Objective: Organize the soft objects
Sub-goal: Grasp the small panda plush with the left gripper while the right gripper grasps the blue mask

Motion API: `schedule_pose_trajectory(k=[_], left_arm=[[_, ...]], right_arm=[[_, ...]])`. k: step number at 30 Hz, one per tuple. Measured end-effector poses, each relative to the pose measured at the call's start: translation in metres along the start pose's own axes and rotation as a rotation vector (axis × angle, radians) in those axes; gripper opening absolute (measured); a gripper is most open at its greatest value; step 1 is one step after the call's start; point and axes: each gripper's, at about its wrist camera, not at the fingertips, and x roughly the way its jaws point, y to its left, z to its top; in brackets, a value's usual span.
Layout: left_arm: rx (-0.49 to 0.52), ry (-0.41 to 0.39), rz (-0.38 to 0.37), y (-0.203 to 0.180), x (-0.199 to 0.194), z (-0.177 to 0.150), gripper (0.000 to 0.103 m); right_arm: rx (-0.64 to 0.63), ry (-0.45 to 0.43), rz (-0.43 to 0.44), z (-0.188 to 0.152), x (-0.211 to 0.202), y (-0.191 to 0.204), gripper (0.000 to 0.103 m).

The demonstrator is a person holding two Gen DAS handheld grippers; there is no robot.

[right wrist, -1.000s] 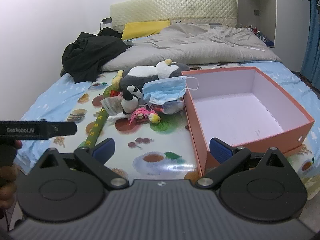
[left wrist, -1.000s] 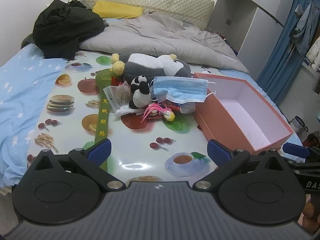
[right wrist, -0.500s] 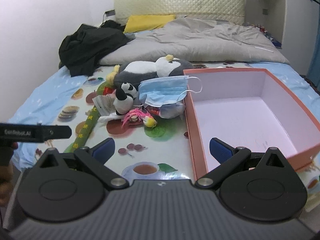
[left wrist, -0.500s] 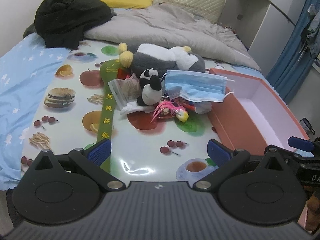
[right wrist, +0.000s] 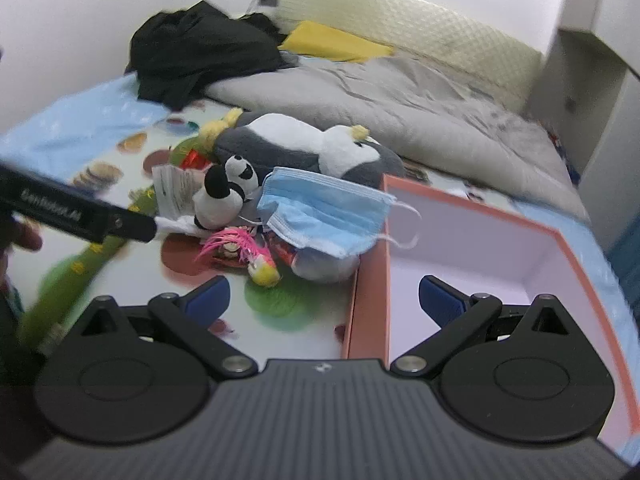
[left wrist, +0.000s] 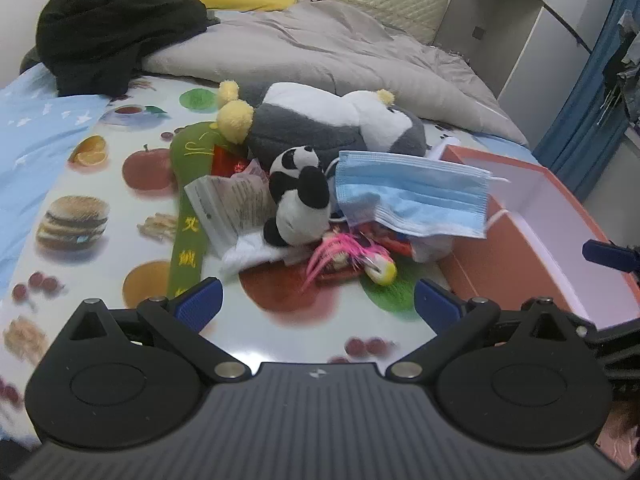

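Left gripper (left wrist: 316, 304) has jaws spread wide, nothing between them; it hangs above the printed cloth (left wrist: 92, 160), near the pile. Right gripper (right wrist: 324, 294) is also wide open & empty (over the orange box (right wrist: 370, 280) edge). Small panda (left wrist: 300, 196), blue mask (left wrist: 412, 196), pink toy (left wrist: 348, 254) lie just left of the box.

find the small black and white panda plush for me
In the left wrist view, the small black and white panda plush sits mid-pile, left of the blue face mask.
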Motion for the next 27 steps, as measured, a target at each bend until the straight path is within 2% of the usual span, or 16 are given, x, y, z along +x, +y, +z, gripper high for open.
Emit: schedule_pose_trajectory(k=[4, 9, 14, 15, 16, 18, 23, 25, 27], left_arm=[[0.026, 0.018, -0.02, 0.006, 0.03, 0.007, 0.102], [0.042, -0.009, -0.031, 0.012, 0.056, 0.016, 0.101], [0.06, -0.039, -0.05, 0.015, 0.077, 0.028, 0.092], [0.066, -0.044, -0.05, 0.015, 0.08, 0.031, 0.09], [0.072, -0.051, -0.05, 0.015, 0.084, 0.034, 0.09], [0.08, -0.057, -0.055, 0.016, 0.092, 0.039, 0.087], [0.087, -0.036, -0.082, 0.017, 0.115, 0.044, 0.075], [0.095, -0.026, -0.079, 0.016, 0.122, 0.044, 0.069], [0.104, -0.023, -0.082, 0.015, 0.126, 0.043, 0.061]], right_arm=[[-0.081, 0.039, 0.024, 0.011, 0.025, 0.001, 0.103], [-0.26, 0.057, 0.011, 0.021, 0.046, 0.012, 0.103], [-0.411, 0.091, 0.04, 0.028, 0.07, 0.017, 0.099], [-0.443, 0.104, 0.052, 0.028, 0.076, 0.018, 0.094], [-0.466, 0.11, 0.054, 0.029, 0.081, 0.019, 0.083], [-0.496, 0.14, 0.058, 0.03, 0.092, 0.018, 0.072], [-0.628, 0.167, 0.037, 0.026, 0.11, 0.023, 0.065], [-0.667, 0.172, 0.03, 0.025, 0.116, 0.025, 0.052], [-0.7, 0.181, 0.022, 0.024, 0.121, 0.027, 0.043]])
